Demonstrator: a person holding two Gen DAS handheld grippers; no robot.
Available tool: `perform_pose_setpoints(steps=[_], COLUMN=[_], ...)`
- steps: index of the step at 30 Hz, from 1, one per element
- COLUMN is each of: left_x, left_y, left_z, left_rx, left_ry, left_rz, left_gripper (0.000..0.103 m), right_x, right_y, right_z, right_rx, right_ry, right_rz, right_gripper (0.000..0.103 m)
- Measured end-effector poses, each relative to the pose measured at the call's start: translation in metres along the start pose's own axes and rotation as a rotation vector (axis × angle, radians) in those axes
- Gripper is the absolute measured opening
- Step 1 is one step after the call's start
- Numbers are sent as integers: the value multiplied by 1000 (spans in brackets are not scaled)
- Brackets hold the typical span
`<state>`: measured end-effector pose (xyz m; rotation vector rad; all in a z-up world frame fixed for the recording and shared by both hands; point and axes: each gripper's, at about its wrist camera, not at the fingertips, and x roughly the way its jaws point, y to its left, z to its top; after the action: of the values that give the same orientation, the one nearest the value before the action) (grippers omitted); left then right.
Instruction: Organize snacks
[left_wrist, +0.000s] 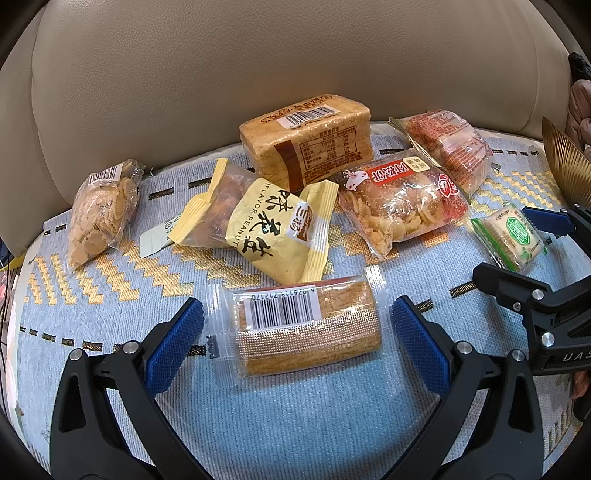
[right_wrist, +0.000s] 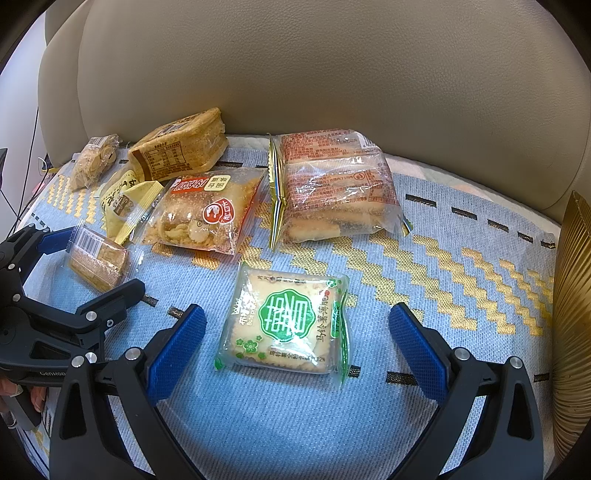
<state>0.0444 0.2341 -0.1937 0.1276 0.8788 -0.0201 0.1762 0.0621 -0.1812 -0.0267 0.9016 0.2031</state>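
Several snack packs lie on a blue and gold cloth over a beige sofa seat. My left gripper is open, its blue pads either side of a clear-wrapped wafer pack with a barcode label. My right gripper is open around a green-printed cracker pack, not touching it. The cracker pack and right gripper also show in the left wrist view, and the wafer pack and left gripper in the right wrist view.
Behind lie a yellow peanut bag, a tan cake block, a red-labelled crisp bag, a red-printed biscuit bag and a small clear cookie bag. The sofa backrest rises behind. A gold ribbed object stands at the right.
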Motion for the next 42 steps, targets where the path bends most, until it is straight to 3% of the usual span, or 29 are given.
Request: perform_pose_setpoints(steps=[33, 42], left_x=[-1, -1], left_y=[0, 0], left_z=[-1, -1], left_rx=[1, 2], left_ry=[-3, -4], left_rz=[-2, -3], left_gripper=[100, 100], right_x=[-1, 1], right_y=[0, 1], right_z=[-1, 7], right_rx=[-1, -13], right_ry=[3, 47], right_rz=[7, 4], right_gripper=[98, 98])
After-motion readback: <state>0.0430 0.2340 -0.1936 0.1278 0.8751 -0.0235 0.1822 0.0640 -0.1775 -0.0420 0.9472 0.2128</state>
